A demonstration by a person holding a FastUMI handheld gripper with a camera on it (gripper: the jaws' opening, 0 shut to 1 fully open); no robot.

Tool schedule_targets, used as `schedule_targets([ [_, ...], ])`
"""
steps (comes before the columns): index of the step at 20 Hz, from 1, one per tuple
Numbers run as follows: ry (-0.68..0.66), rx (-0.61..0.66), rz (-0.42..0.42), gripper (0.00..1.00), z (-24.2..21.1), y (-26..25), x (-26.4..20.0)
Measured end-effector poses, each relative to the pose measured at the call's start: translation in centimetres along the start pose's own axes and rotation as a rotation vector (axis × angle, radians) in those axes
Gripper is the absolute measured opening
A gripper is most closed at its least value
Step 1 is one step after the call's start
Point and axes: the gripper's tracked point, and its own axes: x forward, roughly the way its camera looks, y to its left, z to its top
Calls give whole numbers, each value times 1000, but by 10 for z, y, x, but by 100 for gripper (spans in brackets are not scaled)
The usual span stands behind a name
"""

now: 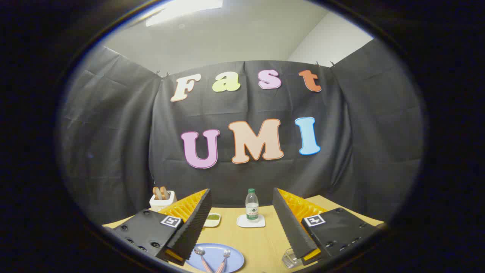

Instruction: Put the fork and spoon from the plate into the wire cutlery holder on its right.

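Fingers (242,227) spread wide apart, gripping nothing, held above the desk (261,242). Plate (231,258) sits low between them, nearer the left finger, with spoon (201,253) and fork (225,255) lying side by side on it. Wire cutlery holder (290,258) is partly hidden under the right finger.

Open gripper (242,223) above plate (231,254) with spoon (201,254), fork (224,257)
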Motion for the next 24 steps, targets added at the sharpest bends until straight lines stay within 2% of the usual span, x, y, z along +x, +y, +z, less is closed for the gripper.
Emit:
schedule_targets([
  [9,58,5,12,100,-15,2,8],
  [20,103,-8,83,100,-33,24,24],
  [24,239,1,124,100,-74,33,35],
])
